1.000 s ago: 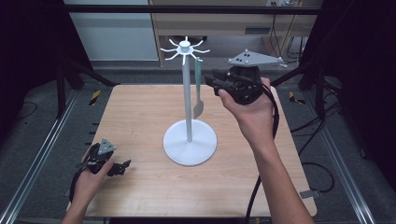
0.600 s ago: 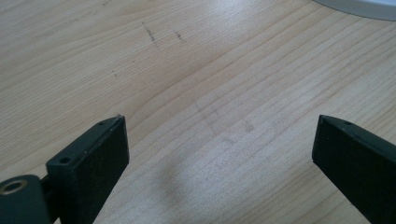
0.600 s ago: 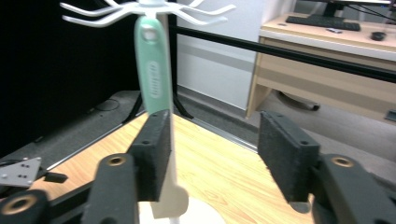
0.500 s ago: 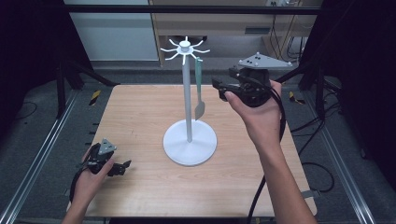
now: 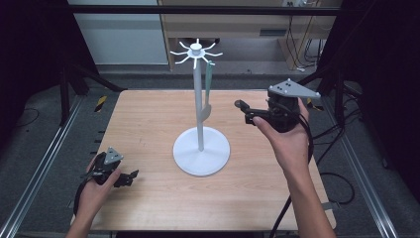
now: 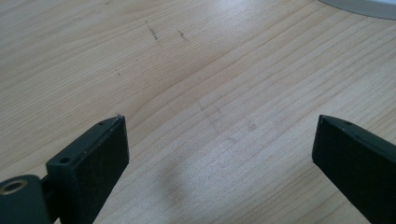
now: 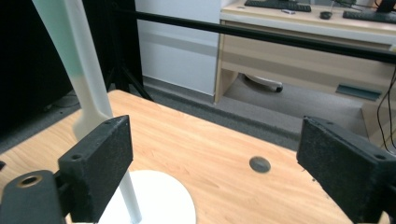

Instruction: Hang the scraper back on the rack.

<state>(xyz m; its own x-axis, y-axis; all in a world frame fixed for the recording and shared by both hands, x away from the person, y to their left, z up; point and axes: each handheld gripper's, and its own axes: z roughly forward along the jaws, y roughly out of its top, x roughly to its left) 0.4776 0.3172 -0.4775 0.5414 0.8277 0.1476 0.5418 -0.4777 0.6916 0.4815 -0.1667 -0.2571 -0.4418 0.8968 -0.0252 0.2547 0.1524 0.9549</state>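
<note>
Both tools wide open, nothing held; my right tool (image 5: 247,113) hovers beside the spatula (image 5: 207,94) hanging on the stand (image 5: 200,148), left tool (image 5: 130,177) low over the surface (image 5: 148,119). Guessing grab's next, needs lining up.

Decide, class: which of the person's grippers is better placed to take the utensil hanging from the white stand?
Right. The right gripper is raised, jaws open, pointing at the hanging utensil on the stand. The left gripper sits low at the table's near corner, aimed at bare wood.

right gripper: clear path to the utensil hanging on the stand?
Probably yes. The right gripper is held up beside the utensil with jaws wide open, and only open air lies between them. The stand's pole sits just behind it, so approach needs care.
</note>
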